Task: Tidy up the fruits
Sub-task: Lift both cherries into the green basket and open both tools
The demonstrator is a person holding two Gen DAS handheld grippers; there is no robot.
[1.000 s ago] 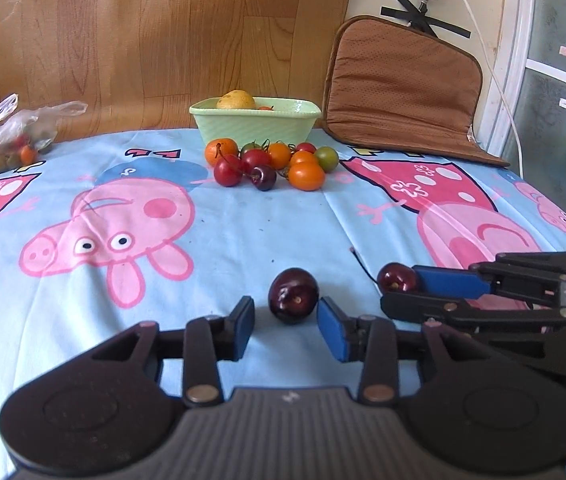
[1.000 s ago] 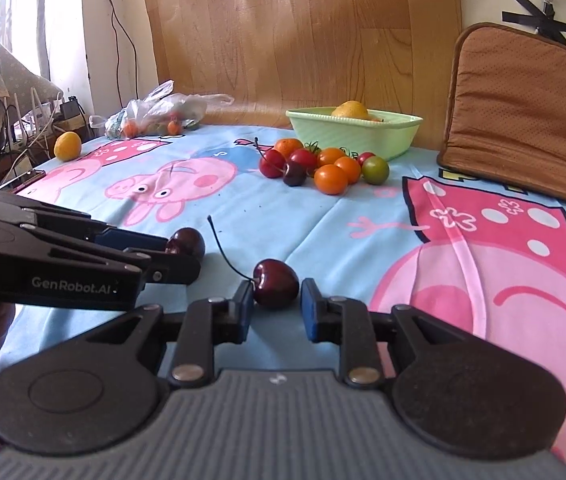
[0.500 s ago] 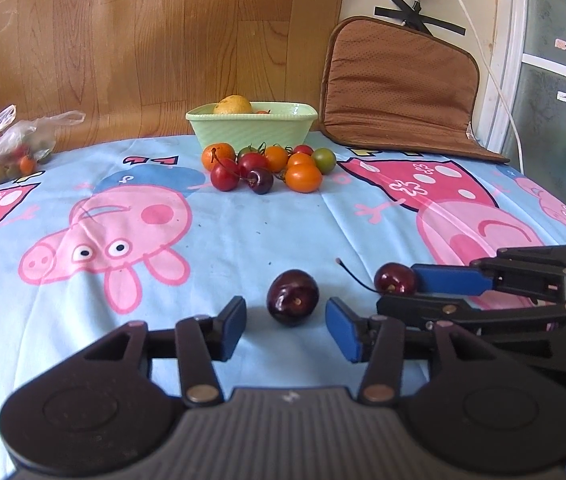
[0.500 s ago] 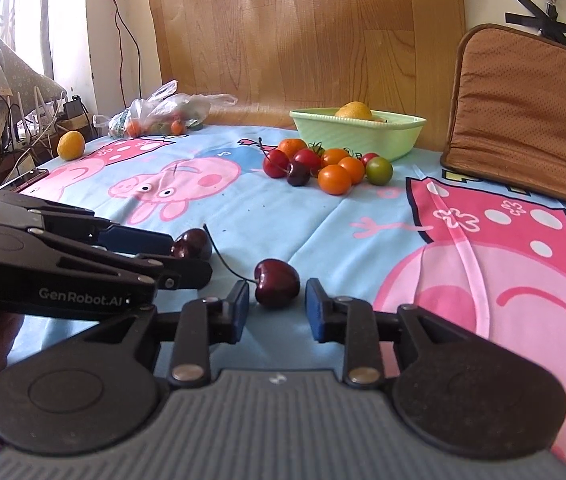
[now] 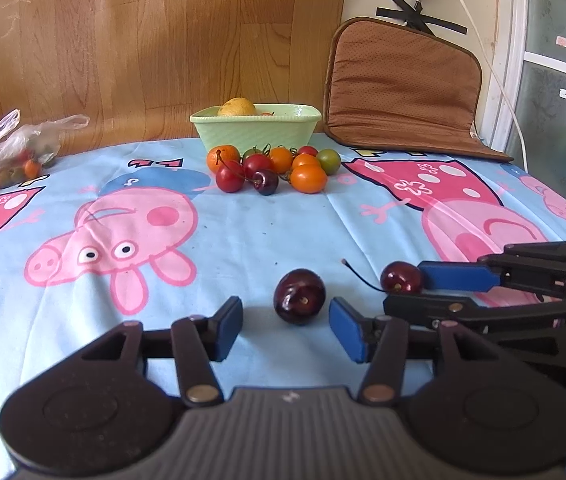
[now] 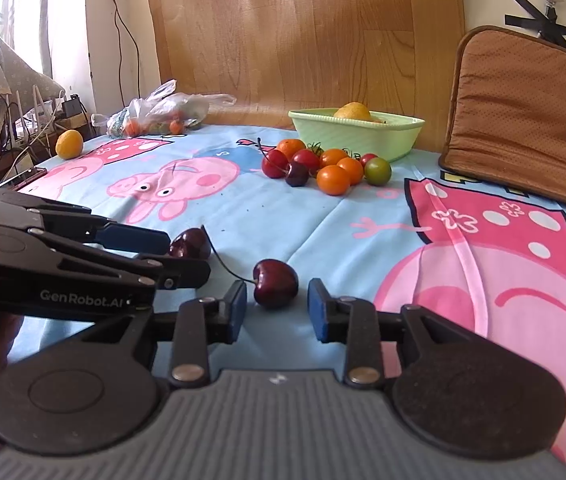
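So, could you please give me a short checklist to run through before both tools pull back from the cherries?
1. Left tool pads clear of its cherry, jaws opening: ok.
2. Right tool pads clear of the stemmed cherry, jaws opening: ok.
3. Both cherries resting on the tablecloth: ok.
4. Stem free of the right tool: cannot tell.
5. Tools apart from each other: cannot tell.
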